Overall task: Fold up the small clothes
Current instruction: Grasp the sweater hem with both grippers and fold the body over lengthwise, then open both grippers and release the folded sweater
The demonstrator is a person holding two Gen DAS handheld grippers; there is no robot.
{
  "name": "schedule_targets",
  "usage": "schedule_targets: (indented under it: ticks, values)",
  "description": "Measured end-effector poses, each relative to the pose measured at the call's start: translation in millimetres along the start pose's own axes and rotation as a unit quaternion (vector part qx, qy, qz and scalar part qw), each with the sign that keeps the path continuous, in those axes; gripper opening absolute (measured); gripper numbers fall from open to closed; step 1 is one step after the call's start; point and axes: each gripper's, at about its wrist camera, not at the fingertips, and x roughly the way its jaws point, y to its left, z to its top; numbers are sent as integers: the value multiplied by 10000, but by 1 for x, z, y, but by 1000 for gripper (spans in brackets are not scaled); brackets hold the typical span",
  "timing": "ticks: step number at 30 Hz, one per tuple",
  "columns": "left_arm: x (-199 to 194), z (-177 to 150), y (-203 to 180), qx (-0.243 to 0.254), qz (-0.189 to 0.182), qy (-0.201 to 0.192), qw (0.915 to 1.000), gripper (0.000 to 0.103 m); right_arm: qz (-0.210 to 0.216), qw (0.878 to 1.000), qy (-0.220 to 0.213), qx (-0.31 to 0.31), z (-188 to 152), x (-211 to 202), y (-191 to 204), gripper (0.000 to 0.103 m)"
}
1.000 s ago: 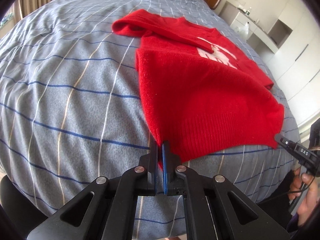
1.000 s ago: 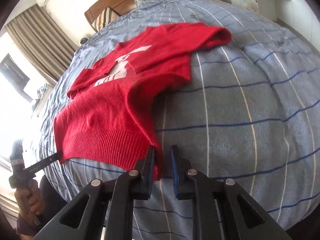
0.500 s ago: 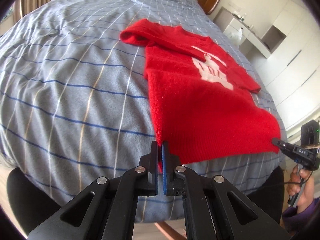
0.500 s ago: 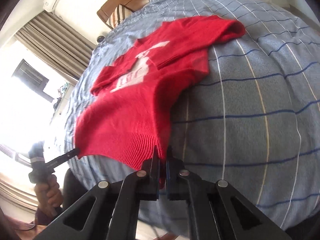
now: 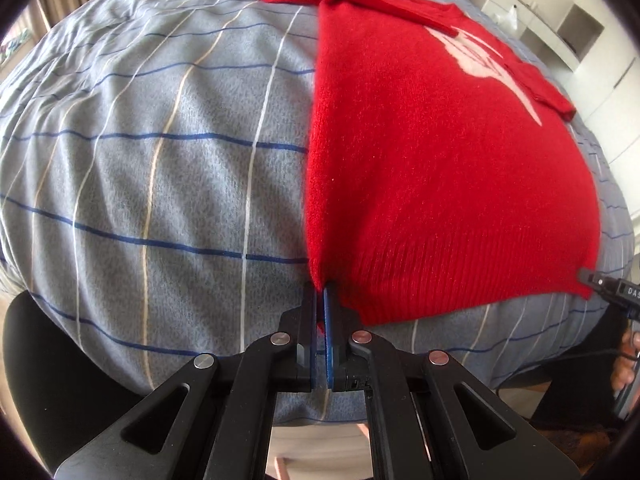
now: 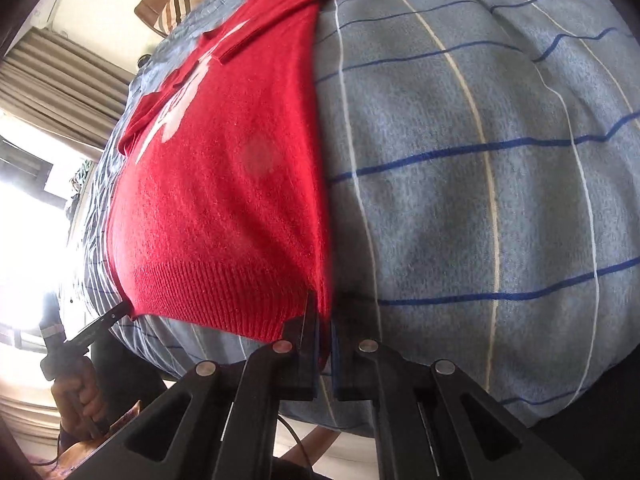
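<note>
Bedroom light falls across a grey-blue quilted bedspread (image 5: 160, 168) crossed by navy and cream lines, with white cupboards behind.

From the left wrist camera, the left gripper (image 5: 320, 300) has its jaws clenched on the nearer left hem corner of a red knitted child's jumper with a white chest motif (image 5: 440, 168). A second ago the jumper lay slack, further up the bed; now its side edge runs straight and taut from the jaws toward the head of the bed, and the ribbed hem sits near the foot edge. The far sleeve is folded across the chest. At the hem's other corner the right gripper's tip shows.

From the right wrist camera, the right gripper (image 6: 326, 312) was open around the hem a second ago; now its jaws are pinched onto the jumper's (image 6: 224, 184) right hem corner, near the bed's foot edge. The view is blurred, suggesting motion. The left gripper (image 6: 120, 312) shows at the opposite corner.

With both corners gripped and the body pulled smooth, I judge the hem ready to be carried up toward the collar.
</note>
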Motion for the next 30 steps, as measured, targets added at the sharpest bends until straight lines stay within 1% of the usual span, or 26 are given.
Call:
schedule_targets:
  ticks: [6,11,16,19,20,21,22,23,24,25,26,27,28,29,30]
  values:
    - [8,-4,-4,36,71,-171,9998,1,-15,10000,-43,1,-4,5,-7,3]
    - [11,-1,-1,-10,-30,-177,9998,1,94,9997,-112,174,-10,4,-10,3]
    - [11,-4,-1,40,21,-211,9998,3,281,9986,-178,414,-13,5,-19,2]
    - [11,-3,-5,18,30,-222,9997,4,324,9982,-212,467,-14,3,-19,3]
    - [10,-4,-4,1,25,-209,9998,5,317,9982,-200,467,-14,2,-18,4]
    - [8,-5,-3,-8,26,-159,9999,10,309,9983,-161,457,-15,0,-17,10]
    - [5,-8,-2,-9,21,-83,10000,20,291,9986,-88,441,-16,-3,-17,14]
    - [0,-10,-1,-16,19,-21,10000,28,238,9989,15,413,-17,-7,-17,26]
    - [-5,-14,2,-23,30,9,10000,44,137,9992,128,350,-18,-12,-17,36]
    - [-13,-18,4,-19,61,7,10000,51,-51,9995,202,232,-17,-21,-17,38]
    - [-22,-21,8,-9,113,-42,9999,51,-419,9990,164,28,-15,-33,-16,38]
    - [-33,-22,11,5,200,-151,9997,51,-882,9957,-2,-295,-10,-48,-12,38]
    - [-45,-22,15,9,293,-334,9990,52,-1362,9879,-242,-707,-2,-63,-4,38]
    - [-57,-19,20,-12,390,-546,9977,54,-1761,9767,-519,-1111,8,-76,7,39]
    - [-67,-14,25,-69,500,-771,9957,61,-2010,9652,-794,-1472,22,-87,19,39]
